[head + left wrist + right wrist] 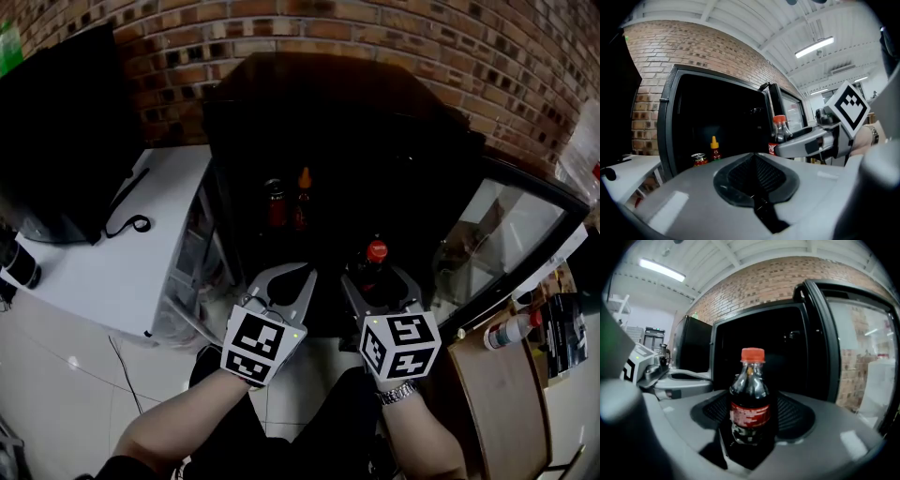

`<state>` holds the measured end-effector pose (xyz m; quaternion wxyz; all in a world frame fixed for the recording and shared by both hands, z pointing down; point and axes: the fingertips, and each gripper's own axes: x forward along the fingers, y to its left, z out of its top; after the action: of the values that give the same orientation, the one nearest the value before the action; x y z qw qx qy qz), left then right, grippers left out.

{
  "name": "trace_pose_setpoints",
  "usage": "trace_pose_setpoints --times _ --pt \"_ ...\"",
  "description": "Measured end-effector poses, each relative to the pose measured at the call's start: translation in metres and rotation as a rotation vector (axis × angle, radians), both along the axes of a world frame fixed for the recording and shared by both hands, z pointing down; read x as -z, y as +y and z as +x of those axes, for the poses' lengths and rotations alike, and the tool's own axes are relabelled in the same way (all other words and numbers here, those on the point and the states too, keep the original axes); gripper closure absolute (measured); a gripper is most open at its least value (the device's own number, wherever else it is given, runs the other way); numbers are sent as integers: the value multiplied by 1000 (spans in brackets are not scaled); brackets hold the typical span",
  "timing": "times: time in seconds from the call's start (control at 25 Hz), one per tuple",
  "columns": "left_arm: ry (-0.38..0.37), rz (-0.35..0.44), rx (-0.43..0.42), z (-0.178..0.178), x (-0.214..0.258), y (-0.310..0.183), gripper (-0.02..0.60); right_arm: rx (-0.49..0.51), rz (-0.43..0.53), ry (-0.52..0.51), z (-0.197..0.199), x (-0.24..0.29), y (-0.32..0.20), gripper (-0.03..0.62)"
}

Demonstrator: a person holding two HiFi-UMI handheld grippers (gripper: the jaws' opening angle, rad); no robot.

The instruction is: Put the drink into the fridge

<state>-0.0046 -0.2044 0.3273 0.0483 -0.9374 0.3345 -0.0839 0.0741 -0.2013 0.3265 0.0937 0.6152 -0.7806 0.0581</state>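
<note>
From the head view, we look down on an open fridge [337,122] with a dark interior, set against a brick wall [375,28]. Its glass door [497,234] is swung out to the right. A white worktop [122,272] stands just beside the fridge on the left. The left hand-held gripper [284,274] hangs before the opening. The right hand-held gripper [377,281] is near it and carries a cola bottle [375,255] with a red cap, in front of the fridge's lower edge. Deeper inside stand a sauce bottle [304,199] with an orange tip and, just beside it, what looks to us like a drinks can [274,199]; it is too dim to be sure.

In the left gripper view, the jaws of the left hand-held gripper [757,185] are pressed together with nothing between them. Beyond them we see the can [699,159] and sauce bottle [714,149] on the fridge floor, and the cola bottle [779,133] at the right.

In the right gripper view, the right hand-held gripper [750,439] pinches the cola bottle [750,394] low on its body. The bottle is upright and faces the dark fridge opening [778,348].
</note>
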Motion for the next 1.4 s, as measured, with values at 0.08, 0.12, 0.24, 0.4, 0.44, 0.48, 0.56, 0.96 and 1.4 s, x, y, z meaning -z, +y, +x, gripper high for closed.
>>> trace_pose_setpoints --times 0.08,0.12,0.24,0.4,0.44,0.48,0.56,0.96,1.4 --pt "3 -1 4 -4 0 -9 577 1 -3 5 -4 -3 -15 299" --pt "5 -1 5 -5 0 -14 578 1 -4 7 -5 -4 -22 299" --pt "8 -5 7 -8 -3 -25 578 0 -12 14 -10 -12 -42 299" --pt "10 -9 4 -8 -5 -39 578 -3 -28 18 -11 -22 -68 299" --pt "10 -10 4 -8 -6 -43 577 -4 -30 19 -11 -23 -74 299" --pt "10 -11 4 -8 -6 -47 578 -3 -32 20 -11 -24 -80 299" --pt "11 -13 4 -7 -6 -56 577 2 -40 21 -12 -26 -92 299" --pt "14 -16 -17 9 -9 -92 578 9 -45 16 -7 -31 -151 299" --pt "-10 -19 -38 16 -14 -118 577 16 -59 9 -2 -51 -197 299"
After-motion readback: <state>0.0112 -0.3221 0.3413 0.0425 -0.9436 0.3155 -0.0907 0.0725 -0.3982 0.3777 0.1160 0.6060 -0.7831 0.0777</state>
